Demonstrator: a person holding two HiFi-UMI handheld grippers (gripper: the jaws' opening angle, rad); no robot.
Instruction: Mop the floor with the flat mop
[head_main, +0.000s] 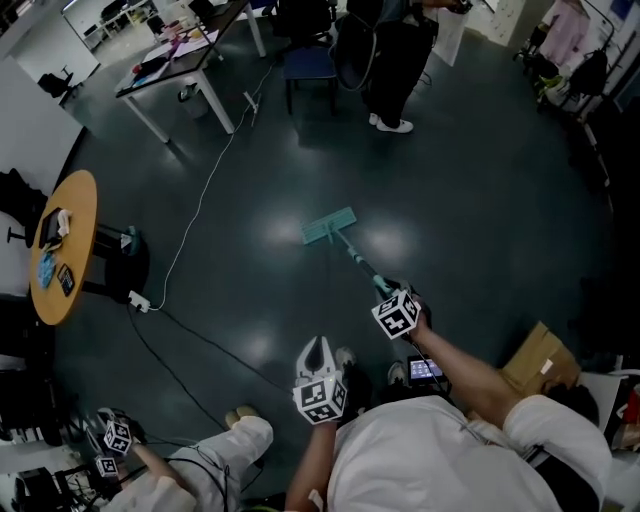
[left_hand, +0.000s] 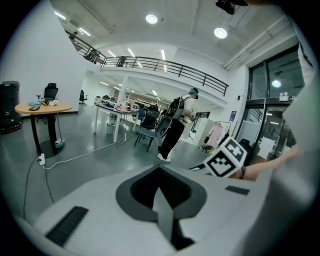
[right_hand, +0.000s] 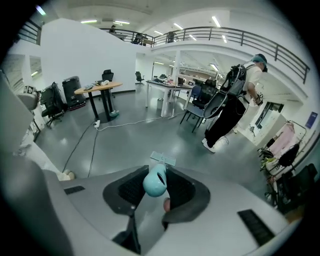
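The flat mop's teal head (head_main: 328, 228) lies flat on the dark floor ahead of me, and its handle (head_main: 358, 259) slants back to my right gripper (head_main: 384, 288). That gripper is shut on the handle's top end; in the right gripper view the teal handle end (right_hand: 155, 182) sticks up between the jaws of the right gripper (right_hand: 156, 189), with the mop head (right_hand: 163, 159) beyond. My left gripper (head_main: 318, 348) hangs lower and to the left, apart from the mop. In its own view the left gripper (left_hand: 160, 172) has its jaws pressed together with nothing held.
A white cable (head_main: 196, 206) crosses the floor to a power strip (head_main: 138, 300) beside a round wooden table (head_main: 65, 243). A standing person (head_main: 392, 60), a chair (head_main: 308, 66) and a white table (head_main: 178, 72) are farther off. A cardboard box (head_main: 536, 358) lies at right; another person's grippers (head_main: 115, 437) show lower left.
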